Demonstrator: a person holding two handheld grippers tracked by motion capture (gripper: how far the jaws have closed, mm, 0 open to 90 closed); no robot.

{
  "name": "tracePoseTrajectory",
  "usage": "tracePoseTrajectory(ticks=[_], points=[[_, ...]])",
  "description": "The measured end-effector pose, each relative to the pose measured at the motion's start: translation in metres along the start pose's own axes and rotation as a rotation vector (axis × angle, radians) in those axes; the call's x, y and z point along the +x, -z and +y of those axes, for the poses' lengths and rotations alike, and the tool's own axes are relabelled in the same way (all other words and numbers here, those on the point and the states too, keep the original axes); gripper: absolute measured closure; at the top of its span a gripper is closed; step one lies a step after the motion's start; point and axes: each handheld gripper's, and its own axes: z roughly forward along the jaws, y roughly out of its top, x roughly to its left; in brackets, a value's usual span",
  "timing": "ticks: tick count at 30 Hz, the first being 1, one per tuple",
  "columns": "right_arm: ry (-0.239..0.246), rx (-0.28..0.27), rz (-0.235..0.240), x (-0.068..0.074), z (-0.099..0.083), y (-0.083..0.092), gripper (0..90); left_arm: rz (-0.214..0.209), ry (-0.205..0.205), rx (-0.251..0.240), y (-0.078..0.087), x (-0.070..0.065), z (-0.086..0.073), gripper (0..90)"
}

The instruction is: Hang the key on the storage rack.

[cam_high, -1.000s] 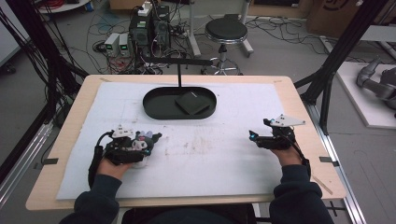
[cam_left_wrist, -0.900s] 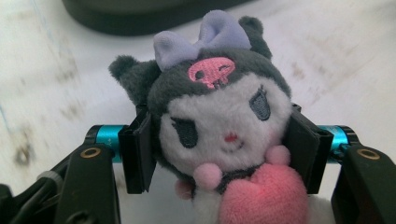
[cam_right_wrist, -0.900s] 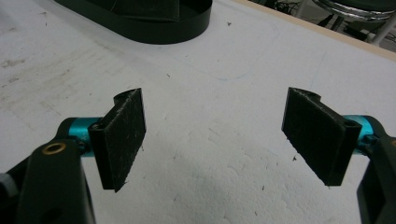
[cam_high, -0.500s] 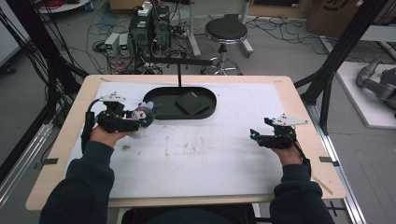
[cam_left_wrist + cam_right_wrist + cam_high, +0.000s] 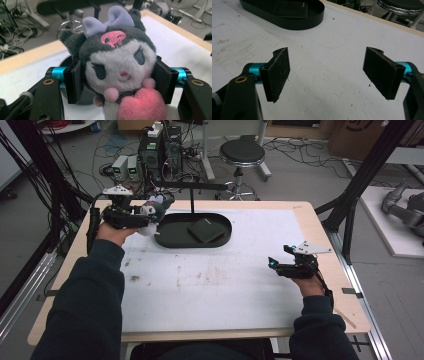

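A plush doll (image 5: 117,62) with a dark grey hood, a lilac bow, a pink skull mark and a pink heart sits squeezed between the jaws of my left gripper (image 5: 117,82). In the high view the left gripper (image 5: 150,212) holds the doll (image 5: 156,206) raised at the left end of the black oval tray (image 5: 172,239). A flat dark square item (image 5: 205,230) lies inside the tray. My right gripper (image 5: 272,263) hovers low over the white mat at the right. Its pads (image 5: 278,73) stand wide apart with nothing between them.
A black T-shaped stand (image 5: 192,195) rises behind the tray. The white mat (image 5: 210,285) covers most of the wooden table and carries dirty smudges. Behind the table are a stool (image 5: 242,155), cables and electronics boxes. Black frame posts stand at both sides.
My left gripper has carried the doll from the near-left of the mat forward to the tray's left end and lifted it. The right gripper has stayed in place.
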Motion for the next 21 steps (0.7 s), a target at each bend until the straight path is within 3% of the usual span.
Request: tracePoseTrajectory(ticks=[5,11,17,21], points=[[0.000,0.001,0.003,0.000,0.000,0.000,22.2,0.005,0.009,-0.021,-0.008,0.015,0.016,35.9],[0.002,-0.003,0.009,0.000,0.000,0.001,22.2,0.015,0.019,-0.027,-0.016,0.024,0.024,35.9],[-0.007,-0.010,0.016,-0.001,0.000,0.002,22.2,0.028,0.039,-0.041,-0.028,0.034,0.023,35.9],[-0.011,-0.013,0.017,-0.002,0.000,0.003,22.2,0.034,0.061,-0.076,-0.034,0.041,0.021,35.9]])
